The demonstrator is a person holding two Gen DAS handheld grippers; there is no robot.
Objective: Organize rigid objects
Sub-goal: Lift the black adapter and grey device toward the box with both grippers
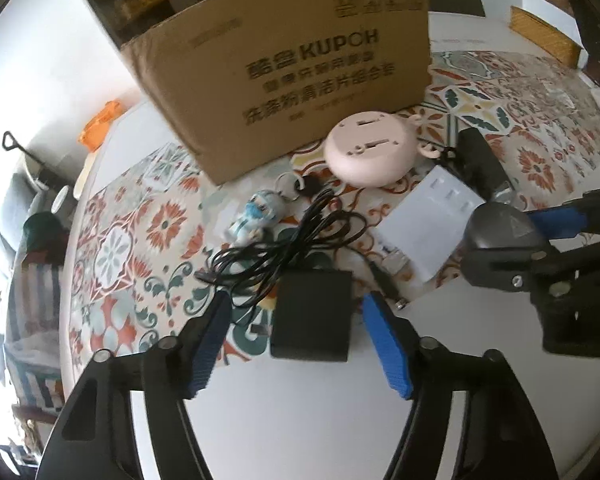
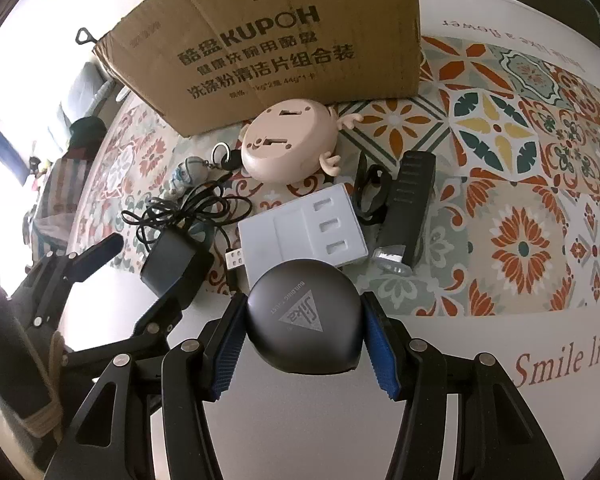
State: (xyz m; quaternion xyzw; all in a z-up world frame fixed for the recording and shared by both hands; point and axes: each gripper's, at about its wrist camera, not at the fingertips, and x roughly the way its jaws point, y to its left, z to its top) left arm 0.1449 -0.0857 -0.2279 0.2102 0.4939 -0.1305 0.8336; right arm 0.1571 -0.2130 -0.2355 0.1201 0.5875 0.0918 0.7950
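Between my right gripper (image 2: 303, 344) jaws I gripped the grey case (image 2: 303, 320), while only the left wrist view showed my left gripper (image 1: 300, 344) jaws parted, straddling the black adapter (image 1: 311, 312).

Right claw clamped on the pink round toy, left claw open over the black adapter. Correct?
Not quite. Right wrist view shows the right claw clamped on the dark grey rounded case; the pink round toy lies by the box. Left claw is open over the black adapter.

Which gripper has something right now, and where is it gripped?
The right gripper clamps the dark rounded case by its two sides. The left gripper is open around the black adapter, not gripping.
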